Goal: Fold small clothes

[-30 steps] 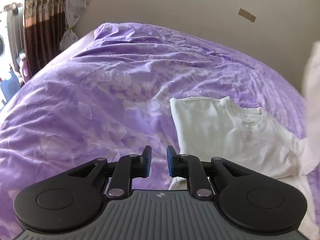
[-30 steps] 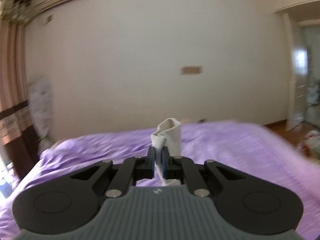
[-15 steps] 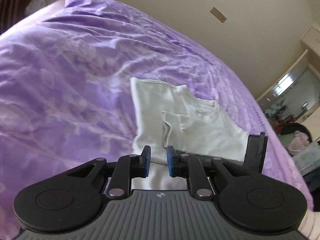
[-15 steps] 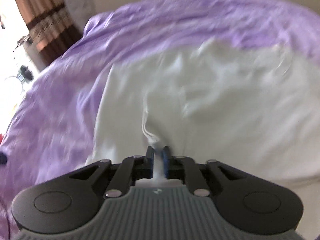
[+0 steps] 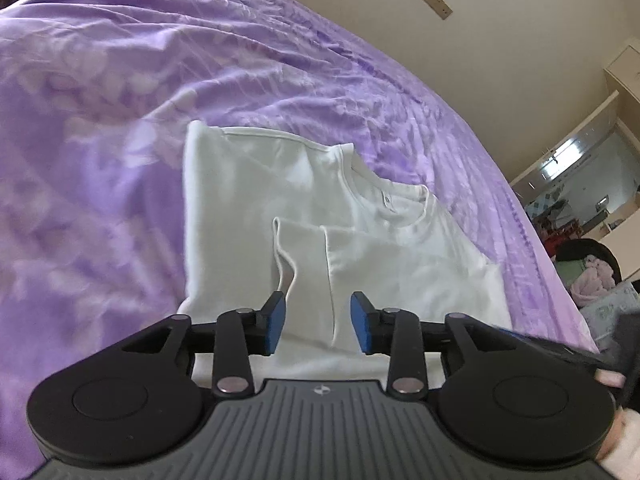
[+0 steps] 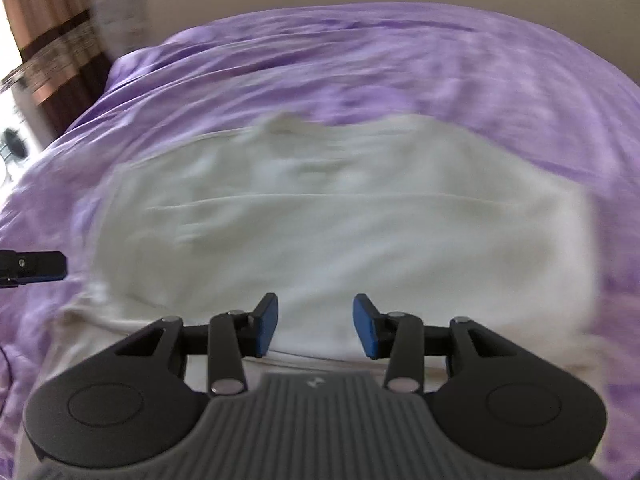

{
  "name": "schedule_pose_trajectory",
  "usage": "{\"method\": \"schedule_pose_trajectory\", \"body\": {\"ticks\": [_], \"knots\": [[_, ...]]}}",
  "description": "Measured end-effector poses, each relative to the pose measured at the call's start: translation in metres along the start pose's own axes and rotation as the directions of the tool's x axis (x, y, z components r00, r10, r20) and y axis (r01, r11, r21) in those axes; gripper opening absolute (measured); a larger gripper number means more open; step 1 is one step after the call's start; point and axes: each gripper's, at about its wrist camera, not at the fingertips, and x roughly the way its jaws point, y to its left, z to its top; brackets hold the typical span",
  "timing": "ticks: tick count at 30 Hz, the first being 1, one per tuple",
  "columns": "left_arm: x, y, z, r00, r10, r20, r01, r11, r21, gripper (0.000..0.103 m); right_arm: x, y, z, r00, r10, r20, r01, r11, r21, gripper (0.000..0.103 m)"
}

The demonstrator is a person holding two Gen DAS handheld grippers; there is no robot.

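A small white shirt [image 5: 256,196] lies flat on the purple bedspread [image 5: 100,128], its round collar [image 5: 394,200] at the far right and a sleeve [image 5: 304,248] folded across its front. My left gripper [image 5: 318,320] hovers over the shirt's near edge, jaws opening, blue pads apart with nothing pinched. In the blurred right wrist view the same shirt [image 6: 340,216] spreads wide below my right gripper [image 6: 316,322]. Its jaws are opening too and no cloth is between the pads. The left gripper's finger [image 6: 34,266] shows at the left edge there.
Purple bedspread [image 6: 440,68] fills both views, with a beige wall [image 5: 520,12] behind. A brown curtain [image 6: 52,48] hangs at the far left. Beyond the bed's right side lie a doorway and cluttered items [image 5: 592,272]. A hand [image 5: 616,432] holds the left gripper.
The right gripper came down from high above with white cloth pinched, then let it go onto the shirt. Both grippers' jaws have spread apart. The left gripper moved in closer over the shirt.
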Motion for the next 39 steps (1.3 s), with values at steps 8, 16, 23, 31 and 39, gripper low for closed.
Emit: {"method": "schedule_pose_trajectory", "body": {"ticks": [8, 16, 23, 31, 39], "knots": [[0.052, 0.006, 0.009, 0.998, 0.049, -0.039, -0.05, 0.999, -0.016, 0.041, -0.044, -0.127, -0.031, 0.987, -0.153, -0.054, 0.158, 0.982, 0.099, 0.048], [0.036, -0.027, 0.017, 1.0, -0.003, 0.021, 0.002, 1.0, 0.017, 0.002, -0.02, -0.151, -0.058, 0.972, -0.215, -0.098, 0.221, 0.974, 0.056, 0.049], [-0.008, -0.103, 0.054, 0.992, -0.067, 0.105, 0.049, 0.986, 0.161, 0.002, 0.009, -0.135, -0.03, 0.967, -0.252, -0.046, 0.248, 0.965, -0.079, 0.049], [-0.034, -0.118, 0.078, 0.977, 0.069, 0.202, -0.106, 0.978, 0.177, 0.002, 0.02, -0.138, -0.042, 0.968, -0.216, -0.126, 0.192, 0.965, -0.177, 0.019], [0.034, -0.012, 0.02, 0.956, 0.291, -0.032, -0.288, 0.956, 0.062, 0.002, 0.016, -0.149, -0.052, 0.962, -0.221, -0.161, 0.205, 0.972, -0.113, 0.006]]}}
